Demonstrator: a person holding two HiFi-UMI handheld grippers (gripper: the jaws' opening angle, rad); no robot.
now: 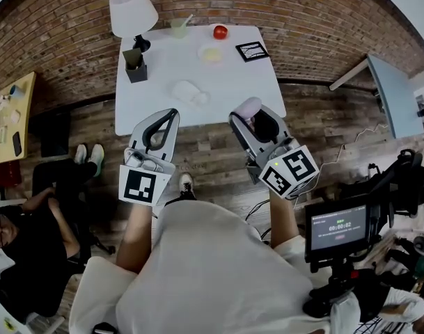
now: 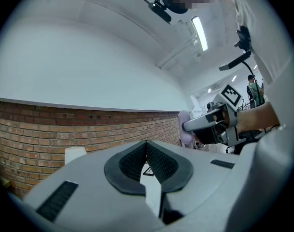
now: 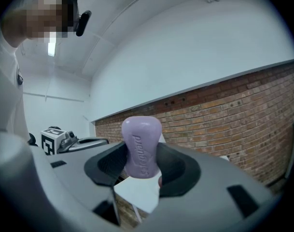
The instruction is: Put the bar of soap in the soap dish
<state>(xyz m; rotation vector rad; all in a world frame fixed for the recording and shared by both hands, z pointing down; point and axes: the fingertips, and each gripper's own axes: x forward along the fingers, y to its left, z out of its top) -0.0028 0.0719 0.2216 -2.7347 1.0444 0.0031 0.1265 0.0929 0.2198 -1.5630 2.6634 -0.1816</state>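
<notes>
A lilac bar of soap (image 3: pixel 141 148) stands upright between the pads of my right gripper (image 3: pixel 142 154), which is shut on it. In the head view that gripper (image 1: pixel 255 115) hangs just off the near right edge of the white table (image 1: pixel 239 89), the soap (image 1: pixel 248 108) showing at its tip. My left gripper (image 1: pixel 170 115) is shut and empty at the near edge, its pads meeting (image 2: pixel 147 151). A pale, low dish-like thing (image 1: pixel 186 91) lies on the table ahead of both grippers. The left gripper view also catches the right gripper (image 2: pixel 207 123) with the soap (image 2: pixel 185 128).
On the table stand a white lamp (image 1: pixel 133 11), a dark holder (image 1: pixel 135 67), a green cup (image 1: pixel 178 26), a red fruit (image 1: pixel 220 31), a small plate (image 1: pixel 212 54) and a black card (image 1: pixel 252 51). A seated person (image 1: pixel 30 218) is at left, a monitor (image 1: pixel 337 227) at right.
</notes>
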